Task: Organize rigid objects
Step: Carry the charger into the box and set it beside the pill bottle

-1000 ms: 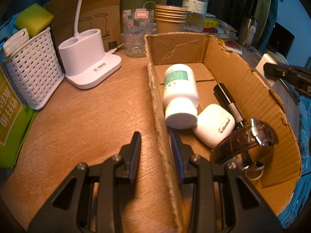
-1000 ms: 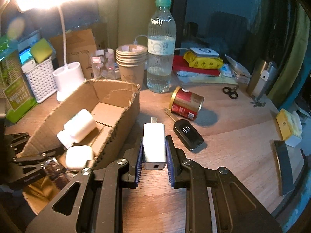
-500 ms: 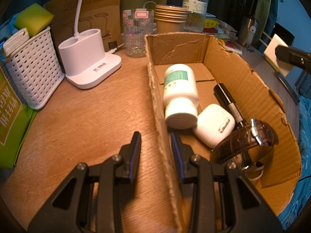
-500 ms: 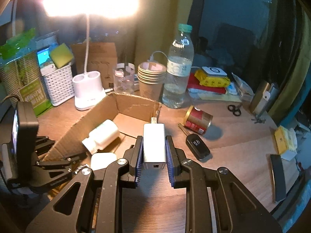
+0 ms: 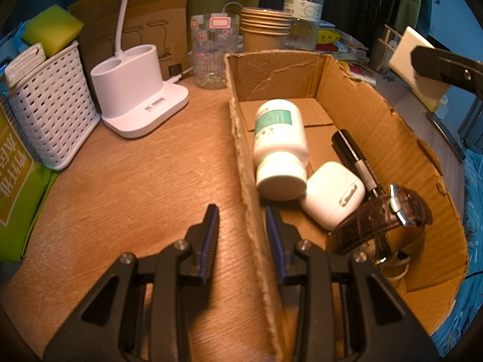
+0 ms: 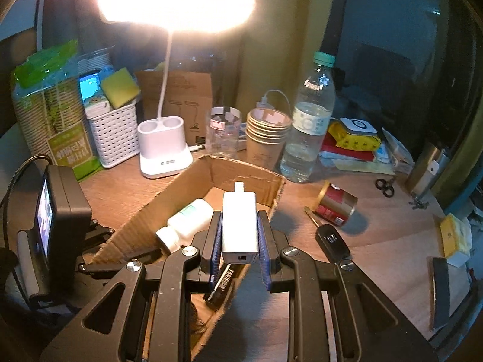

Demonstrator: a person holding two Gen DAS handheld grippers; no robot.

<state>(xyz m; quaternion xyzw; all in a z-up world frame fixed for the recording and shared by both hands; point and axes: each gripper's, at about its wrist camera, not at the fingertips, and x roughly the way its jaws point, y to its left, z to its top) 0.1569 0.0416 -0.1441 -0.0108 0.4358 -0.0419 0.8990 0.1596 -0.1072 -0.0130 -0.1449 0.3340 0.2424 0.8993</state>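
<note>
A cardboard box [image 5: 356, 90] lies on the wooden desk and holds a white pill bottle [image 5: 279, 144], a white earbud case [image 5: 332, 194], a black marker [image 5: 353, 157] and a brown-strapped watch [image 5: 383, 220]. My left gripper [image 5: 243, 223] straddles the box's left wall [image 5: 241, 150], jaws close around it. My right gripper [image 6: 240, 232] is shut on a white charger [image 6: 240, 223] and holds it in the air over the box [image 6: 247, 175]. The charger also shows in the left wrist view [image 5: 406, 49], high at the right.
A black car key [image 6: 332, 239] and a red can [image 6: 335, 206] lie right of the box. A water bottle [image 6: 308, 129], paper cups [image 6: 267, 132], a clear cup [image 6: 223, 131], a white lamp base [image 6: 164, 150] and a white basket [image 6: 113, 132] stand behind it.
My right gripper has risen and moved left with the charger, from above the desk beside the box to over the box. The left gripper has stayed on the box wall.
</note>
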